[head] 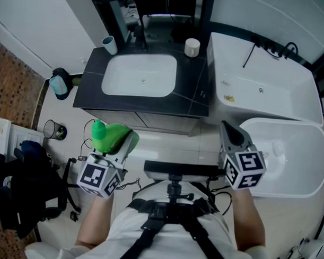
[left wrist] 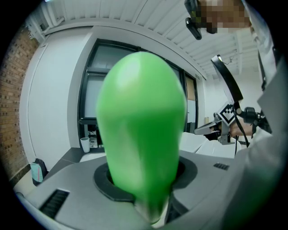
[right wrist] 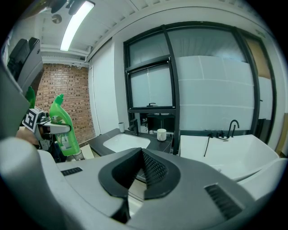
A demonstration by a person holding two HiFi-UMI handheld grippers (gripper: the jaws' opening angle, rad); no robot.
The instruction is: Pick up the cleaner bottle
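Observation:
The cleaner bottle (head: 109, 137) is bright green with a bent neck. It hangs in the air in front of the vanity, with my left gripper (head: 124, 144) shut on its body. In the left gripper view the bottle (left wrist: 140, 130) fills the middle, standing up out of the jaws. In the right gripper view the same bottle (right wrist: 63, 128) shows at far left, upright in the other gripper. My right gripper (head: 233, 135) hovers to the right, between vanity and tub. Its jaws (right wrist: 140, 170) are shut with nothing in them.
Ahead stands a dark vanity counter (head: 195, 95) with a white sink (head: 140, 75), a tap, a pale blue cup (head: 109, 45) and a white jar (head: 192, 46). White tubs (head: 264, 87) (head: 288, 157) lie to the right. A wire bin (head: 55, 130) and a black bag (head: 16, 195) sit left.

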